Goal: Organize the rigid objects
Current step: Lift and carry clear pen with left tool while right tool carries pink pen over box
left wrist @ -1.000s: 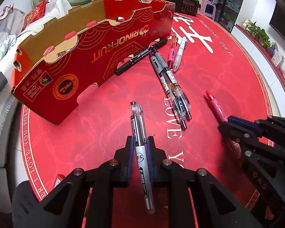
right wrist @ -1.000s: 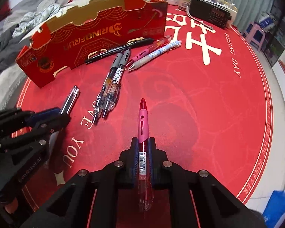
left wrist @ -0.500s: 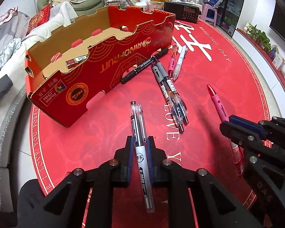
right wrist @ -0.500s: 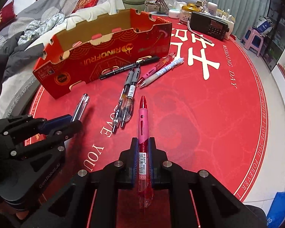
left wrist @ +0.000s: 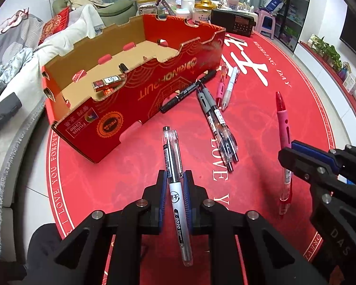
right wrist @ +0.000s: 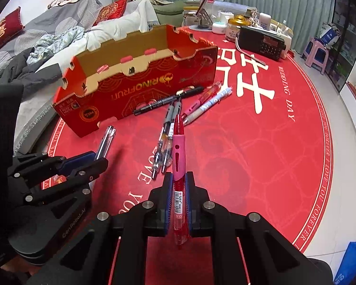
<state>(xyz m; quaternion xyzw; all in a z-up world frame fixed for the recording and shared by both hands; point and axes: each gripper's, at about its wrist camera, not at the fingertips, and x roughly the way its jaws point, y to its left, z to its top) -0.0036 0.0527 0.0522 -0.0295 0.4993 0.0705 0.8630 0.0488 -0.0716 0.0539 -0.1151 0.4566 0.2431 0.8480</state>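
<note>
The left gripper (left wrist: 174, 185) is clamped on a clear gel pen (left wrist: 175, 185), the right gripper (right wrist: 178, 198) on a red-and-pink pen (right wrist: 178, 166) — both held above the red mat (right wrist: 261, 166). This looks like the carrying step; next each pen needs bringing over the open red cardboard box (left wrist: 135, 99) and releasing inside — five pens lie beside it.

Small things (left wrist: 108, 83) deep inside the red box (left wrist: 178, 87): half hidden by its front wall, too small to name. Jars (right wrist: 232, 27) at the table's far edge: too blurry to read.
</note>
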